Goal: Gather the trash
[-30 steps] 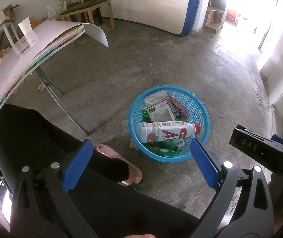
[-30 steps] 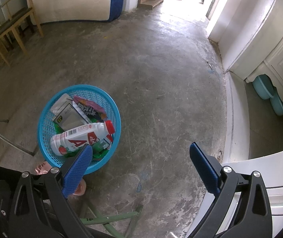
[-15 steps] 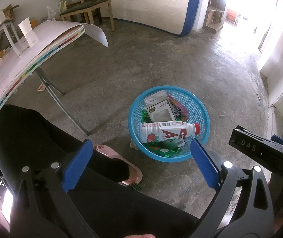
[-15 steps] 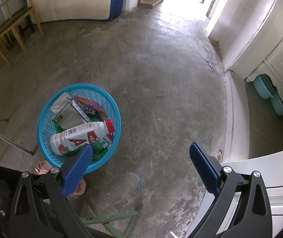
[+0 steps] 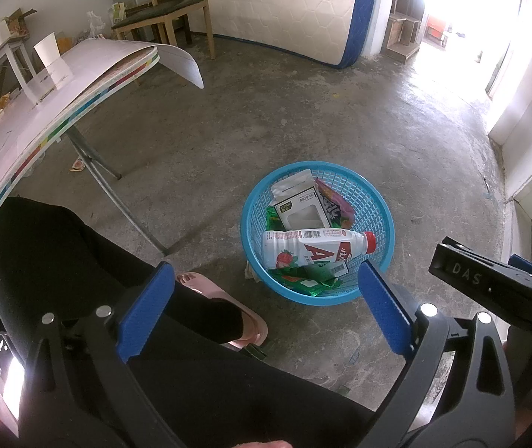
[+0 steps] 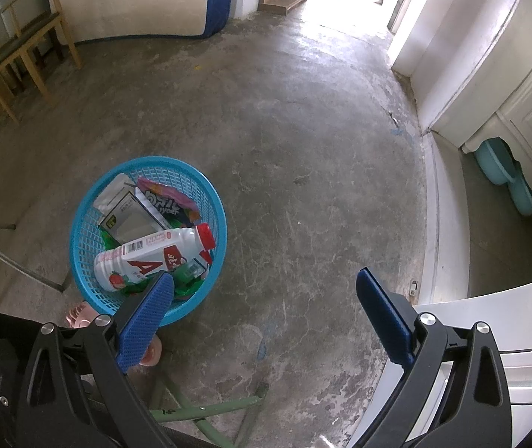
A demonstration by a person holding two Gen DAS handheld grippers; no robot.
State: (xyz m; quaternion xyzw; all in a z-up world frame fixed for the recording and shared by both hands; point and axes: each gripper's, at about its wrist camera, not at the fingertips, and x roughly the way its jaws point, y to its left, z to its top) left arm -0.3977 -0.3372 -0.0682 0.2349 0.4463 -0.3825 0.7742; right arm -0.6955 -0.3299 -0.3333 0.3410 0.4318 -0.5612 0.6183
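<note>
round blue plastic mesh basket (image 5: 374,220) on concrete floor (image 5: 303,119), frame centre | white red-capped bottle (image 5: 314,248) lying atop wrappers inside | left gripper (image 5: 266,298) fingers apart, empty, basket between | right gripper (image 6: 266,298) fingers apart, empty, basket lower left

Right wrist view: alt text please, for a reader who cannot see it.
A blue basket on a concrete floor holds a white bottle with a red cap, lying on its side atop wrappers. The right gripper hangs open and empty above the floor beside it.

Green wrappers (image 5: 303,282) mostly hidden beneath bottle (image 5: 310,248) in basket (image 5: 378,220). Left of left gripper (image 5: 266,298), table (image 5: 42,112) cut by frame edge. Small litter (image 5: 78,164) under it: unidentifiable.
</note>
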